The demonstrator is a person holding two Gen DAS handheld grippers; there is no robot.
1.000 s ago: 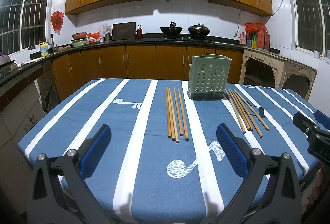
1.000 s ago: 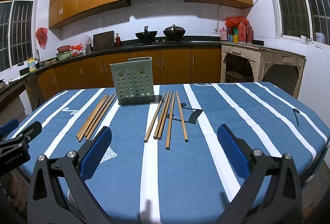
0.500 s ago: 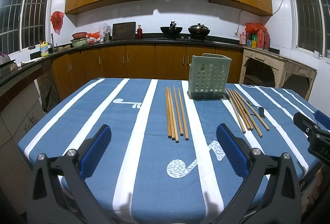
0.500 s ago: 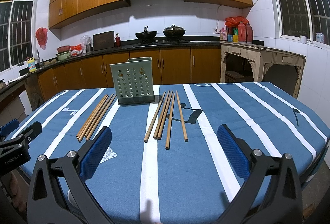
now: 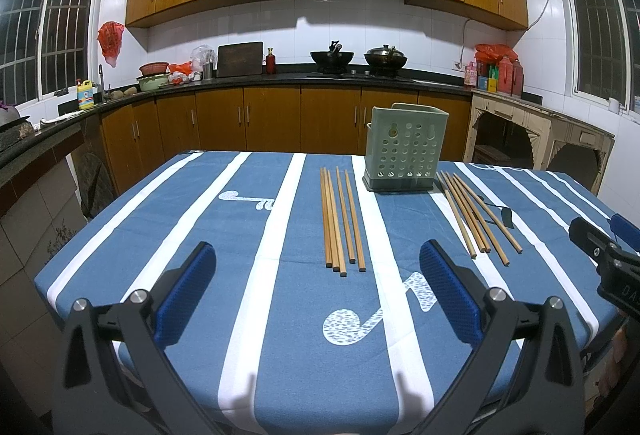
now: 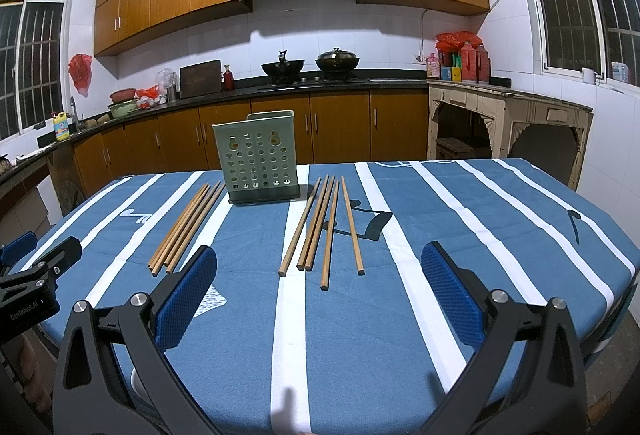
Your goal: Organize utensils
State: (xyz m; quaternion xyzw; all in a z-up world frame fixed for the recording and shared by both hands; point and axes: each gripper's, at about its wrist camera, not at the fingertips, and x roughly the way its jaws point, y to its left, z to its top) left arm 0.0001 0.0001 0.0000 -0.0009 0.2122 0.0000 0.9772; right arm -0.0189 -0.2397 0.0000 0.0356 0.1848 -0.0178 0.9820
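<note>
A green perforated utensil holder (image 5: 405, 151) (image 6: 259, 159) stands upright at the far middle of the table. Two groups of wooden chopsticks lie flat on the cloth, one on each side of it: the left group (image 5: 340, 221) (image 6: 186, 227) and the right group (image 5: 476, 215) (image 6: 324, 227). My left gripper (image 5: 318, 275) hovers open over the near edge, short of the left group. My right gripper (image 6: 320, 275) is open too, just short of the right group's near ends. Neither holds anything.
The table (image 5: 200, 235) wears a blue cloth with white stripes. Wooden cabinets and a dark counter (image 5: 280, 79) with pots run along the back wall. A cream side table (image 6: 508, 115) stands at the right. The right gripper's body (image 5: 608, 259) shows at the left view's edge.
</note>
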